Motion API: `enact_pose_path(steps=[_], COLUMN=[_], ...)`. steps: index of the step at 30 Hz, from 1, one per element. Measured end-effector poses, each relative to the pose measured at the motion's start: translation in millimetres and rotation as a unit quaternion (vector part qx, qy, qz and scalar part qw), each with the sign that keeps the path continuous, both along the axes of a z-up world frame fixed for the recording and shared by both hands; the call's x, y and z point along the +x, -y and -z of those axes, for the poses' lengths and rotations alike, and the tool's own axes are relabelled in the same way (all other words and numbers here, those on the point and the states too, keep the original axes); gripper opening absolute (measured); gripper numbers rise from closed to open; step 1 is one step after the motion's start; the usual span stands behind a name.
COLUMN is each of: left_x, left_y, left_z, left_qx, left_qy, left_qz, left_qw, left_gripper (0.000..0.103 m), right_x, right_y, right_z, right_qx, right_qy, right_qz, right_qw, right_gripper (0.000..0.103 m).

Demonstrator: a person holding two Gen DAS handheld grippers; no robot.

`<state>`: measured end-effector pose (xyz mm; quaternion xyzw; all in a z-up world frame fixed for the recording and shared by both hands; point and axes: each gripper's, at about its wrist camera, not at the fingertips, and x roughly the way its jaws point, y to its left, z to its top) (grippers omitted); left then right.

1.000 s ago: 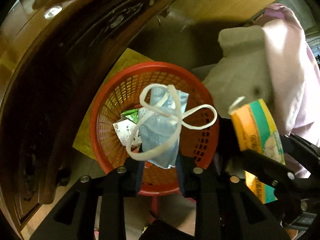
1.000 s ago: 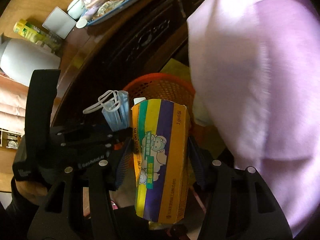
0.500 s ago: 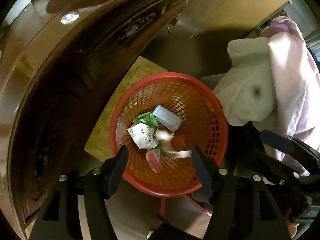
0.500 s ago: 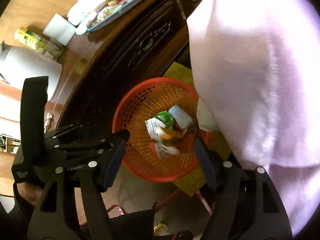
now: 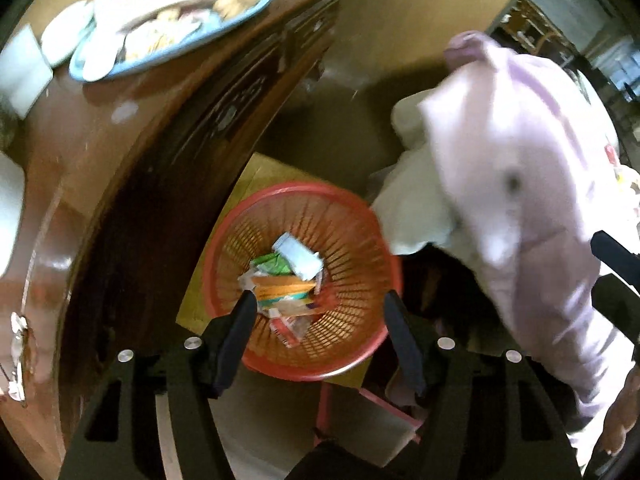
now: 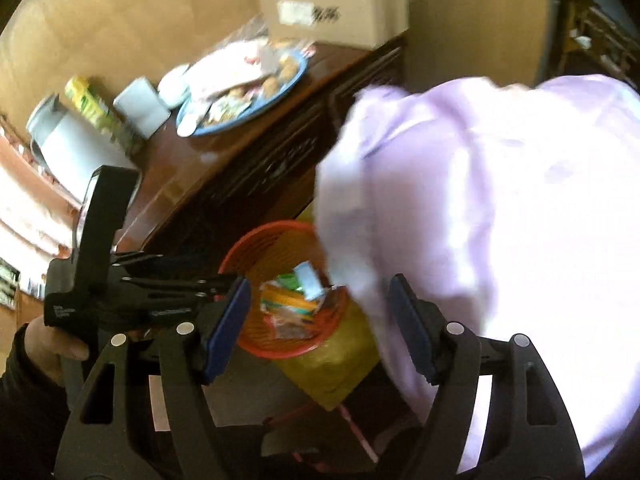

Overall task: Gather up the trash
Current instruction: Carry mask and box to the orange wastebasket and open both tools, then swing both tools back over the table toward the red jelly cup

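Left wrist view: the left tool (image 5: 320, 310) stands wide and empty, jaws just opened, above the red basket (image 5: 372, 240) holding a blue mask (image 5: 298, 256), an orange carton (image 5: 282, 292) and blurred wrappers. Left of it runs the dark wooden worktop (image 5: 100, 148) with a blue plate (image 5: 248, 12); to the right a pale purple garment (image 5: 520, 208) covers the scene.

Right wrist view: the right tool (image 6: 320, 300), also wide and empty, frames the basket (image 6: 256, 252); the garment (image 6: 500, 220) hides its right rim. The left tool (image 6: 224, 280) sits just left, its tips hard to see.
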<state>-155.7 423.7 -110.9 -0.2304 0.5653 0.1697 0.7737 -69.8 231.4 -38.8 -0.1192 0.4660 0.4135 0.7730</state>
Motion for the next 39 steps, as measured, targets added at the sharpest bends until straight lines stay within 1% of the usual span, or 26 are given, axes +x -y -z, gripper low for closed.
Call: enact_pose_path(steps=[1, 4, 7, 9, 11, 13, 14, 16, 18, 21, 24, 25, 27, 28, 30, 31, 32, 34, 36, 39], left_x=[3, 13, 30, 43, 61, 75, 82, 95, 108, 133, 159, 172, 186, 198, 220, 231, 238, 259, 275, 303], left_y=[7, 27, 58, 77, 102, 121, 131, 151, 171, 203, 234, 248, 264, 279, 303, 317, 327, 350, 366, 387], left_z=[-7, -20, -37, -43, -52, -60, -63, -65, -66, -71, -82, -87, -90, -92, -96, -97, -97, -95, -90, -79], left_qx=[0.005, 0.01, 0.014, 0.026, 0.037, 0.03, 0.022, 0.014, 0.016, 0.025, 0.026, 0.027, 0.03, 0.034, 0.034, 0.035, 0.037, 0.042, 0.039, 0.022], left_qy=[0.006, 0.018, 0.033, 0.036, 0.043, 0.061, 0.071, 0.076, 0.075, 0.081, 0.095, 0.103, 0.115, 0.12, 0.124, 0.124, 0.123, 0.122, 0.111, 0.093], left_qz=[0.006, 0.025, 0.059, 0.082, 0.11, 0.123, 0.129, 0.142, 0.16, 0.192, 0.218, 0.231, 0.247, 0.258, 0.277, 0.287, 0.294, 0.316, 0.328, 0.337], left_qw=[1.0, 0.9995, 0.9976, 0.9956, 0.9923, 0.9901, 0.9888, 0.9868, 0.9841, 0.9777, 0.9709, 0.9671, 0.9617, 0.9579, 0.9521, 0.9492, 0.947, 0.9401, 0.9374, 0.9366], left_gripper=[0.065, 0.065, 0.065, 0.065, 0.065, 0.065, 0.065, 0.065, 0.065, 0.065, 0.065, 0.065, 0.065, 0.065, 0.065, 0.065, 0.065, 0.065, 0.065, 0.064], right_x=[3, 19, 33, 43, 54, 62, 64, 69, 73, 85, 97, 102, 109, 114, 120, 124, 129, 136, 146, 156], right_y=[8, 50, 90, 117, 147, 177, 185, 211, 237, 282, 325, 339, 358, 373, 388, 399, 406, 420, 434, 446], right_z=[-2, -10, -13, -12, -14, -17, -18, -22, -26, -29, -32, -33, -33, -33, -34, -33, -33, -31, -27, -24], right_qx=[0.001, 0.005, 0.019, 0.026, 0.029, 0.03, 0.028, 0.023, 0.025, 0.022, 0.019, 0.02, 0.02, 0.019, 0.018, 0.016, 0.015, 0.017, 0.018, 0.017], right_qy=[0.003, 0.014, 0.008, 0.007, 0.007, 0.009, 0.013, 0.026, 0.037, 0.048, 0.054, 0.054, 0.054, 0.054, 0.054, 0.055, 0.054, 0.051, 0.048, 0.046], right_qz=[0.01, 0.061, 0.096, 0.125, 0.158, 0.195, 0.206, 0.233, 0.26, 0.303, 0.341, 0.353, 0.371, 0.384, 0.397, 0.406, 0.412, 0.423, 0.434, 0.447], right_qw=[1.0, 0.998, 0.995, 0.992, 0.987, 0.98, 0.978, 0.972, 0.965, 0.951, 0.938, 0.934, 0.927, 0.921, 0.916, 0.912, 0.909, 0.905, 0.899, 0.893], right_gripper=[0.07, 0.07, 0.07, 0.07, 0.07, 0.07, 0.07, 0.07, 0.07, 0.07, 0.07, 0.07, 0.07, 0.07, 0.07, 0.07, 0.07, 0.07, 0.072, 0.072])
